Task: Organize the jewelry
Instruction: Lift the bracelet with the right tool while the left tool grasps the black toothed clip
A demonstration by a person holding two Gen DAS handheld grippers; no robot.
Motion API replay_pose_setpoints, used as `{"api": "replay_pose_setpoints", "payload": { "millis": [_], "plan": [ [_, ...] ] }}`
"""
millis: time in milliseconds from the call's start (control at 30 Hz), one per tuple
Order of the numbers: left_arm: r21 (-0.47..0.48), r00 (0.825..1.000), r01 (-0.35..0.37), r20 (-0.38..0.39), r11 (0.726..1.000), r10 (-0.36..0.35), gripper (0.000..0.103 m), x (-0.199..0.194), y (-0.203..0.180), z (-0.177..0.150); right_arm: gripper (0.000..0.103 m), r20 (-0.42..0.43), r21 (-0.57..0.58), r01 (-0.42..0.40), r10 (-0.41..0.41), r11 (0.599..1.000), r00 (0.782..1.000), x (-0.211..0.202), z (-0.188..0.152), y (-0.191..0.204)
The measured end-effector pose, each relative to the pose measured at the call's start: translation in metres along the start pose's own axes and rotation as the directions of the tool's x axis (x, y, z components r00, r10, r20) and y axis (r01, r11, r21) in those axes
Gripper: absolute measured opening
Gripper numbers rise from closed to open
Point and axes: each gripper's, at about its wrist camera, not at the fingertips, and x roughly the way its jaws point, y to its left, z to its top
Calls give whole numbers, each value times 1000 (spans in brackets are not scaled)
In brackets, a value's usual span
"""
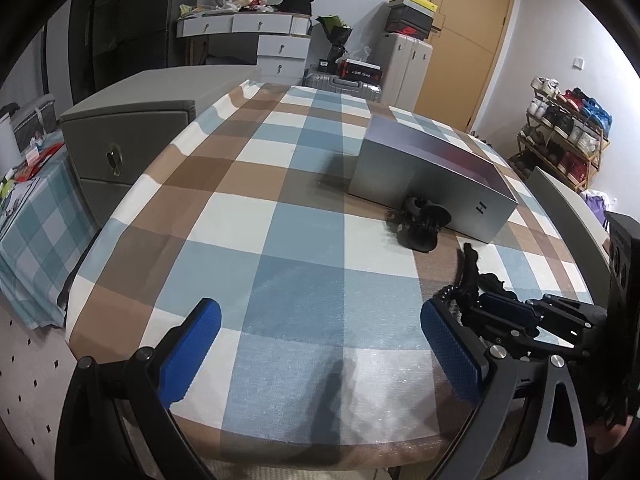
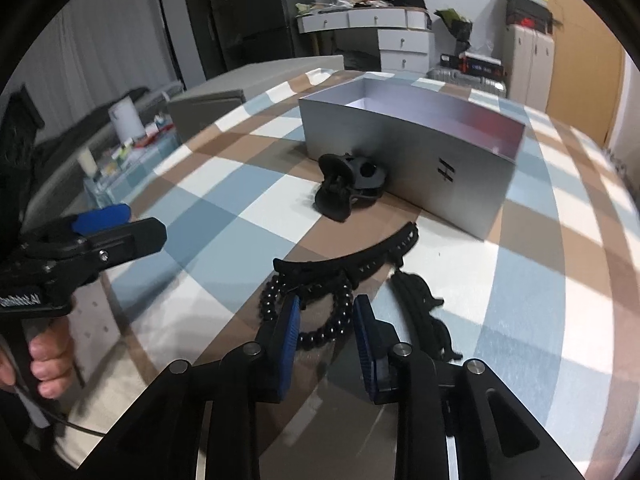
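The right tongs (image 2: pixel 326 330) are set narrow, and a black beaded bracelet (image 2: pixel 316 312) lies on the table (image 2: pixel 224 216) between their pads; contact cannot be told. The bracelet is judged light, limp and slippery, so one side of the loop should be pinched across the beads. Ahead of the tongs a black hair claw (image 2: pixel 348 184) rests against the open grey box (image 2: pixel 408 148). The left tongs (image 1: pixel 320 356) are spread wide and hold nothing.

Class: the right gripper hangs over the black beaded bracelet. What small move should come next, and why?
Probably lower and close the right gripper on the beaded bracelet: its open fingers straddle the loop's right side, nothing is gripped yet, and the open grey box waits beyond.
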Motion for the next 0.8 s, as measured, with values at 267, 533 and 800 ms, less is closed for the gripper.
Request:
{"api": "replay_pose_setpoints", "payload": {
  "millis": [267,533,800],
  "plan": [
    [-32,1000,6,-1,999,-6,98,-1,8,-2,8,-15,-61,33,-34,998,999,-4,-1,10],
    [-28,1000,27,10,999,-27,98,-6,7,-1,8,11,-19,30,-30,999,999,-36,-2,-2],
    [36,995,100,-24,994,-99,98,-1,-14,6,8,59,51,1,-4,999,998,-65,-12,-19]
  ]
}}
